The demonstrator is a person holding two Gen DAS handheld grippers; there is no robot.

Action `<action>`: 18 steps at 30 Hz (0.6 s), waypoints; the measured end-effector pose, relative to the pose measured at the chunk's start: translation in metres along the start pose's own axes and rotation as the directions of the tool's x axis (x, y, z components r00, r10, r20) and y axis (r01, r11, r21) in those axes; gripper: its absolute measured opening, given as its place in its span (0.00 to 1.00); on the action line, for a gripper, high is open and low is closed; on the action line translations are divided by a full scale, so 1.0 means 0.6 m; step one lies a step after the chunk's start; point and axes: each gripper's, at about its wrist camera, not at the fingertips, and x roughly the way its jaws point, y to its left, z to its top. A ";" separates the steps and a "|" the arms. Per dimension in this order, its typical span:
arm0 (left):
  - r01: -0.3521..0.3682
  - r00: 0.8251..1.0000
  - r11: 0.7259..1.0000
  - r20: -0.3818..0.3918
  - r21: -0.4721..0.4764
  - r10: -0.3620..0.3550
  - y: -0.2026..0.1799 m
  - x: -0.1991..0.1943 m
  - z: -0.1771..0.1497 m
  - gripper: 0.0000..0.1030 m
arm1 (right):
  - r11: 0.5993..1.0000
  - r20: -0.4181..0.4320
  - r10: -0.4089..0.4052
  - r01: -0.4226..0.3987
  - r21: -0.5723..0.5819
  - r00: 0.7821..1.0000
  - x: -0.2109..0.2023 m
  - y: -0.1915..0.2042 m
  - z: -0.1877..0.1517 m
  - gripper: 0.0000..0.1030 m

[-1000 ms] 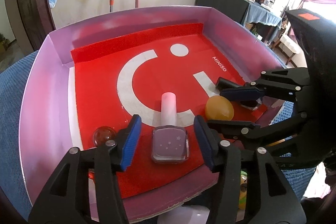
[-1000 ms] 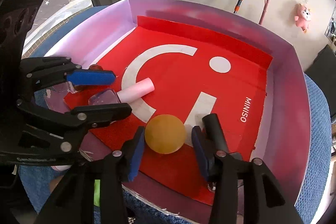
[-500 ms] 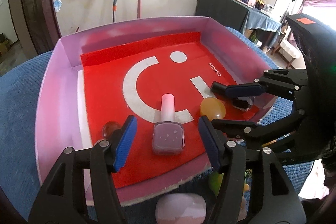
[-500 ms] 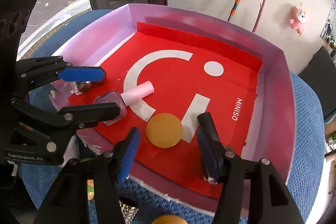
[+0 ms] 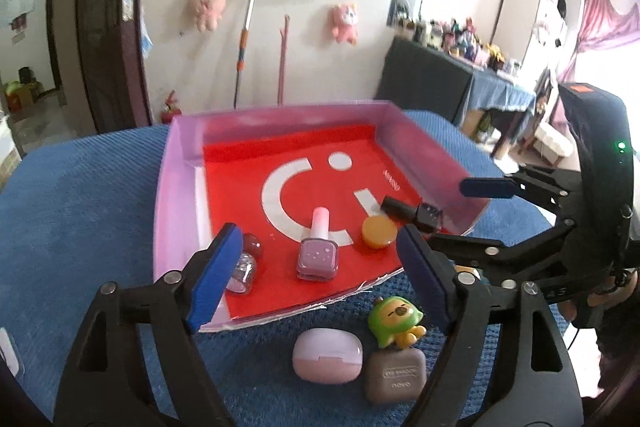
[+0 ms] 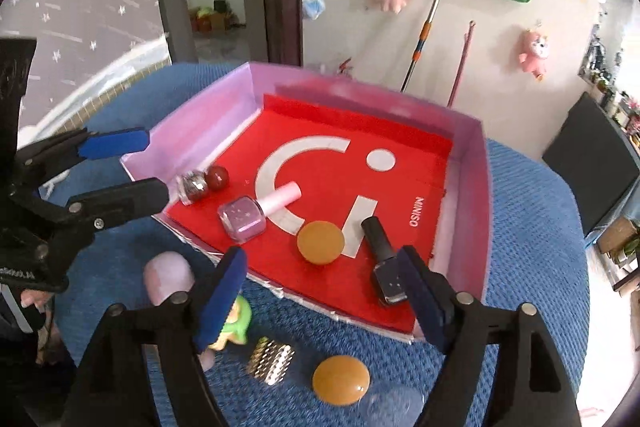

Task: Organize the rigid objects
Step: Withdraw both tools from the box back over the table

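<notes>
A pink-walled tray (image 5: 180,167) (image 6: 472,187) with a red floor sits on the blue cloth. In it lie a lilac nail polish bottle (image 5: 317,254) (image 6: 244,219), an amber disc (image 5: 378,232) (image 6: 320,242), a black nail polish bottle (image 5: 412,211) (image 6: 384,267), a glitter jar (image 5: 240,269) (image 6: 192,187) and a red ball (image 5: 253,245) (image 6: 217,177). My left gripper (image 5: 320,275) and right gripper (image 6: 324,299) are both open and empty, held back above the tray's open front edge.
On the cloth in front of the tray lie a pink case (image 5: 327,355) (image 6: 168,277), a green figurine (image 5: 396,321) (image 6: 236,319), a brown case (image 5: 394,375), a gold studded piece (image 6: 270,361), a second amber disc (image 6: 340,379) and a clear lid (image 6: 394,407).
Both grippers have pulled back and up out of the tray, leaving the lilac bottle and amber disc lying inside. The loose items in front of the tray have come into view.
</notes>
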 end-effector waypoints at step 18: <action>-0.068 0.976 0.998 0.207 0.018 0.063 -0.060 -0.128 -0.050 0.90 | 0.990 0.315 -0.115 0.084 0.110 0.942 -0.191 0.055 -0.079 1.00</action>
